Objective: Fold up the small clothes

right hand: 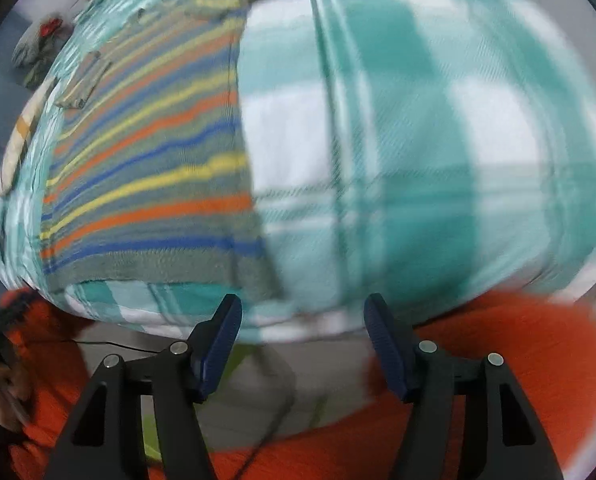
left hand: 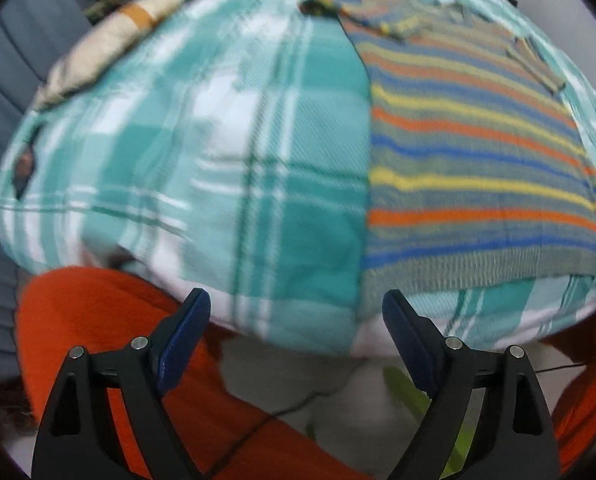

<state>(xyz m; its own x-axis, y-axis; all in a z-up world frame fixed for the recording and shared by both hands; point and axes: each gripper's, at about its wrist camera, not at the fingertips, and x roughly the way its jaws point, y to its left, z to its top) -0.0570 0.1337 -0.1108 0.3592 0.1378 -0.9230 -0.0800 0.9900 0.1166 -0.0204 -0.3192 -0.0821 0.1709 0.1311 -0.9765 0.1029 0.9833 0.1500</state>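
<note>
Striped garment (left hand: 478, 152) on plaid-covered surface (left hand: 225, 152)

I see a small striped sweater (left hand: 474, 168) lying flat, ahead and right of my left gripper (left hand: 295, 316), ahead-left of my right gripper (right hand: 302, 320).

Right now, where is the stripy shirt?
The stripy shirt lies flat on the green checked cloth: right side in the left wrist view, left side in the right wrist view, beyond the open tongs.
</note>
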